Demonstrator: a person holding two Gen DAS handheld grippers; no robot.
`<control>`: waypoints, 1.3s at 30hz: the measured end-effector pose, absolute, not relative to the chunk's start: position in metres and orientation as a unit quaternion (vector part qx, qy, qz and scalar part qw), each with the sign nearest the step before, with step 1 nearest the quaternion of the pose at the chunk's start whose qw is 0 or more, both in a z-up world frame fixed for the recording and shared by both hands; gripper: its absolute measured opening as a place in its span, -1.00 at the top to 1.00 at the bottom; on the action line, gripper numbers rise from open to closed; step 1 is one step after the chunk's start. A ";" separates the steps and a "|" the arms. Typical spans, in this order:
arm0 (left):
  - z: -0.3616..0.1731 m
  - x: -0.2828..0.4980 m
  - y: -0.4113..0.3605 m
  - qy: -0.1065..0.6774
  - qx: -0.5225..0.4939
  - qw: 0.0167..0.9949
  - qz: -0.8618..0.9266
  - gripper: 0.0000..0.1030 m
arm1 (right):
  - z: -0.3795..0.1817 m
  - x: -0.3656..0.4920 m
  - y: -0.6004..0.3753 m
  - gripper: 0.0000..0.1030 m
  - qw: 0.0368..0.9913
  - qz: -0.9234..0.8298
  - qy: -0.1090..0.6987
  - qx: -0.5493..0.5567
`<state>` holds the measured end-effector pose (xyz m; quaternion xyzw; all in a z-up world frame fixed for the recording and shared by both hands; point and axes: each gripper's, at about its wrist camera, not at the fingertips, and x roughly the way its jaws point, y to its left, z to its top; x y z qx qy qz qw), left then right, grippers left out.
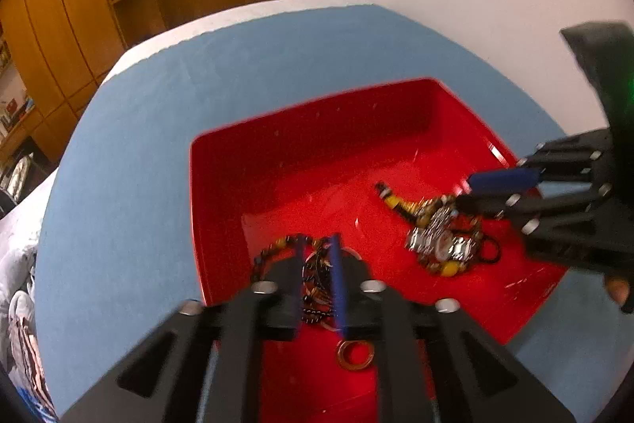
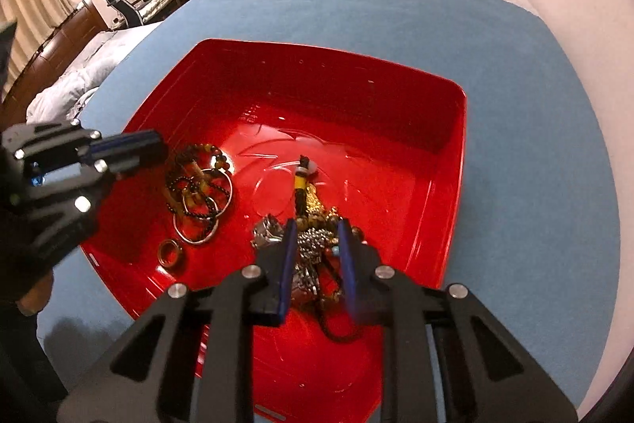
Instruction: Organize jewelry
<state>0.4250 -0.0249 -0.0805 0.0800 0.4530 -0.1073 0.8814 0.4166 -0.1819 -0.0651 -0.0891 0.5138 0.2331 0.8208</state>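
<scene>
A red tray (image 1: 297, 145) (image 2: 317, 86) sits on a blue cloth (image 1: 158, 145) (image 2: 515, 106). On its left side lies a heap of dark bead bracelets (image 2: 198, 185) (image 1: 273, 252) with a silver bangle (image 2: 196, 230) and a copper ring (image 1: 355, 355) (image 2: 171, 253). My left gripper (image 1: 317, 248) (image 2: 156, 149) hovers over that heap, slightly open and holding nothing. A second tangle of beads and silver chain (image 1: 440, 240) (image 2: 313, 209) lies to the right. My right gripper (image 2: 317, 224) (image 1: 463, 193) has its tips at that tangle with a narrow gap. Nothing is seen clamped.
The cloth covers a round white table. Wooden wardrobes (image 1: 79, 6) stand behind, with a bed (image 2: 67, 82) and a chair (image 2: 130, 6) off to the left. A person's hands (image 1: 618, 290) (image 2: 35, 300) hold the grippers at the tray's sides.
</scene>
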 end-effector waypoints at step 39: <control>0.037 0.240 0.012 0.333 0.033 0.942 -0.009 -0.92 | 0.036 0.252 -0.196 -0.94 0.900 0.172 0.396 -0.058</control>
